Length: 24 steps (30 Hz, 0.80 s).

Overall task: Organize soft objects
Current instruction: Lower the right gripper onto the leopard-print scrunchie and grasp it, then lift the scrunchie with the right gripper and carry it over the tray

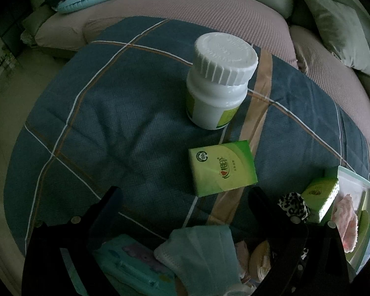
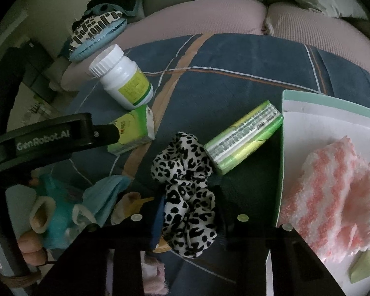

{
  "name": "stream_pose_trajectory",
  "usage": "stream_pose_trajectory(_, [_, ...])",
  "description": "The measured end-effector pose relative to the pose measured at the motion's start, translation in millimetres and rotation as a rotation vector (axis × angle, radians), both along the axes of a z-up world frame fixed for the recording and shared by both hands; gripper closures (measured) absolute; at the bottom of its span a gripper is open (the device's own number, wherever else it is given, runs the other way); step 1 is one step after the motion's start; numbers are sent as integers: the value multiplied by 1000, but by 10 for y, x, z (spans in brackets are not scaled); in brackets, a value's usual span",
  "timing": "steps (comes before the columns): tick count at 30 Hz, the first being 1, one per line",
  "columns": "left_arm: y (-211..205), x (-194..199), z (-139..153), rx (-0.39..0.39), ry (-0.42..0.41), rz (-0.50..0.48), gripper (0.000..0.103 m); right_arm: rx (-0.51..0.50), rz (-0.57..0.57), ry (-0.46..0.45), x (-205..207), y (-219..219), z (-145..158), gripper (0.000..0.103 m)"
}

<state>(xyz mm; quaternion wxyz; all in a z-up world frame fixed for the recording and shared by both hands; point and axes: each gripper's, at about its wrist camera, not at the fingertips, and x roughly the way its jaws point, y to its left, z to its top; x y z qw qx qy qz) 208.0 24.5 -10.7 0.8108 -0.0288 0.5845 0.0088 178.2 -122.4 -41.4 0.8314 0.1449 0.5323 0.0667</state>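
Note:
A leopard-print scrunchie (image 2: 182, 172) lies on the blue checked blanket (image 2: 234, 74), and my right gripper (image 2: 190, 199) is shut on its near half, one pad pressing each side. The same scrunchie (image 1: 293, 204) shows at the lower right of the left wrist view. Just to its right stands a white tray (image 2: 333, 103) with a teal rim, holding a pink-and-white fluffy cloth (image 2: 333, 197). My left gripper (image 1: 185, 204) hangs open over the blanket, nothing between its fingers. A light blue face mask (image 1: 199, 249) lies just below it, with a green tissue pack (image 1: 222, 167) ahead.
A white pill bottle (image 1: 219, 81) stands on the blanket beyond the tissue pack. A second green tissue pack (image 2: 244, 138) lies against the tray's rim. A teal wipes pack (image 1: 130, 266) and a teal plush toy (image 2: 54, 212) lie near the mask. Sofa cushions (image 1: 209, 5) rise behind.

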Motion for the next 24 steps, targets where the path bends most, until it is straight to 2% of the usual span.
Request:
stream_pose_trajectory(13, [-5, 0, 7, 0, -3, 0, 2, 48, 5, -38, -101, -26, 158, 72])
stream_pose_trajectory(24, [-23, 16, 51, -2, -16, -4, 2, 75, -28, -137, -202, -132, 497, 72])
